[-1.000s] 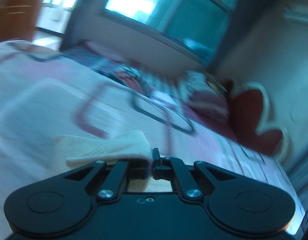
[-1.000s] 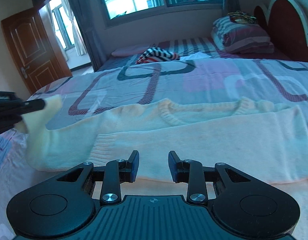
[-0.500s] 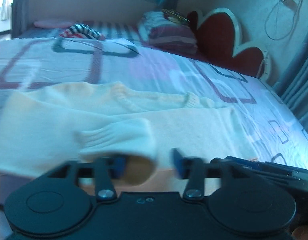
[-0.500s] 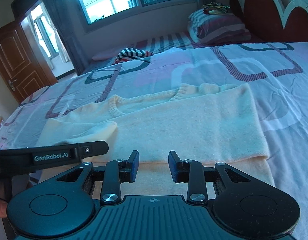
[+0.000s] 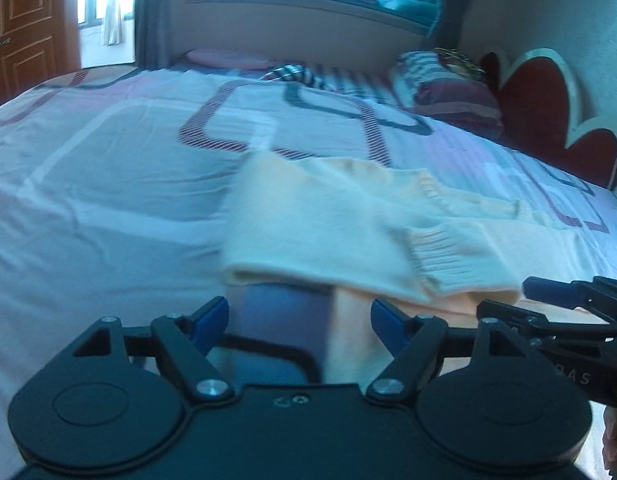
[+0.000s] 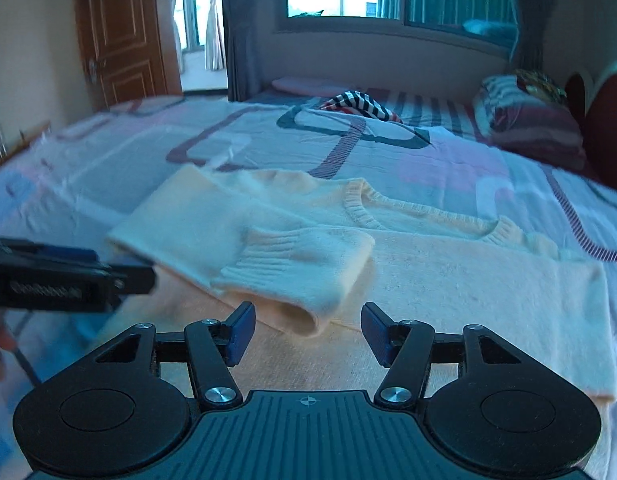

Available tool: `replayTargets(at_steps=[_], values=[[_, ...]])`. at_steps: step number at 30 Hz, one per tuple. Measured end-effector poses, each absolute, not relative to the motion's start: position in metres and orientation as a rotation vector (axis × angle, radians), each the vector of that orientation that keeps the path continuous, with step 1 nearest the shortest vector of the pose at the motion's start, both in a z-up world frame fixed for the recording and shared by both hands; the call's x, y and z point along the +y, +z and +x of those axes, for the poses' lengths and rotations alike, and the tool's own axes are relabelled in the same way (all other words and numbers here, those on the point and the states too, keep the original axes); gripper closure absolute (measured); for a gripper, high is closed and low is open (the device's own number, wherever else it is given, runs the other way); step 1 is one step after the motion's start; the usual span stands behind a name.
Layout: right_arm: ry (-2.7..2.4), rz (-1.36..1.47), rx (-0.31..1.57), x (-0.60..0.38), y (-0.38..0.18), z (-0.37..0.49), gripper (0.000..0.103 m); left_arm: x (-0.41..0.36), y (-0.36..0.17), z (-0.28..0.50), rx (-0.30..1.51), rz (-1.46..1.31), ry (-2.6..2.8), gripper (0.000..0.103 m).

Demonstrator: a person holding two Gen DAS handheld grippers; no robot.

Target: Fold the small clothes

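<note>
A cream knitted sweater [image 6: 448, 280] lies flat on the bed, neckline away from me. Its left sleeve [image 6: 268, 248] is folded across the body, with the ribbed cuff [image 6: 292, 264] lying free on top. My right gripper [image 6: 306, 330] is open and empty, just short of the cuff. My left gripper [image 5: 300, 320] is open and empty at the sweater's left edge, in front of the folded sleeve [image 5: 328, 232]. The left gripper also shows in the right wrist view [image 6: 68, 280] at the left, and the right gripper in the left wrist view [image 5: 568, 320].
The bed sheet [image 6: 236, 148] has a pink, grey and striped pattern. A striped garment [image 6: 360, 106] lies at the far side. Striped pillows [image 6: 524, 116] sit by the red headboard [image 5: 548, 112]. A wooden door [image 6: 124, 40] stands at the far left.
My left gripper carried the sleeve over the sweater's body, opened and let it go, then drew back to the left. My right gripper opened wider.
</note>
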State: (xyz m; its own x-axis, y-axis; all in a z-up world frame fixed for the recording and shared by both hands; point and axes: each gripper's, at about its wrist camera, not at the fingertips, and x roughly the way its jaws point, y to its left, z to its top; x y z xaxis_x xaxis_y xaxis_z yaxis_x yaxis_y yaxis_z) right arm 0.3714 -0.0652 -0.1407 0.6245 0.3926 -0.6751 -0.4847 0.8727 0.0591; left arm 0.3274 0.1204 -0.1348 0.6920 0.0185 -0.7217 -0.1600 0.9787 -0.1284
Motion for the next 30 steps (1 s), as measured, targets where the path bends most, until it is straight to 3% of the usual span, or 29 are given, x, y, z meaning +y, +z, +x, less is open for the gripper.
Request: replayTargets(at_steps=[1,3,5,7,8,9,19,20,23,24,27,30], values=[[0.494,-0.145,0.733,-0.062,-0.144,0.372,0.050,0.122,-0.136,0.328,0.804,-0.189,0.109,0.028],[0.483,-0.123,0.734,-0.060,-0.147,0.379,0.067,0.123,-0.138,0.329,0.804,-0.184,0.117,0.028],[0.470,-0.118,0.727,-0.057,-0.148,0.384,0.069,0.118,-0.141,0.331,0.805,-0.164,0.114,0.028],[0.473,-0.123,0.734,-0.056,-0.148,0.392,0.078,0.113,-0.145,0.335,0.802,-0.135,0.112,0.028],[0.478,-0.105,0.738,-0.058,-0.147,0.394,0.092,0.110,-0.146,0.336,0.796,-0.115,0.116,0.028],[0.478,-0.075,0.738,-0.063,-0.144,0.397,0.101,0.108,-0.148,0.338,0.789,-0.101,0.121,0.029],[0.314,0.315,0.723,-0.159,-0.114,0.417,0.101,0.104,-0.152,0.352,0.746,-0.094,0.152,0.038],[0.287,0.354,0.742,-0.171,-0.117,0.420,0.101,0.106,-0.152,0.353,0.738,-0.107,0.152,0.043],[0.230,0.471,0.839,-0.207,-0.135,0.428,0.101,0.109,-0.152,0.353,0.715,-0.145,0.136,0.073],[0.215,0.502,0.857,-0.216,-0.140,0.428,0.100,0.108,-0.152,0.354,0.710,-0.143,0.138,0.091],[0.161,0.538,0.848,-0.234,-0.145,0.425,0.100,0.110,-0.151,0.352,0.709,-0.180,0.131,0.098],[0.154,0.532,0.835,-0.240,-0.143,0.425,0.099,0.106,-0.152,0.349,0.709,-0.156,0.126,0.099]])
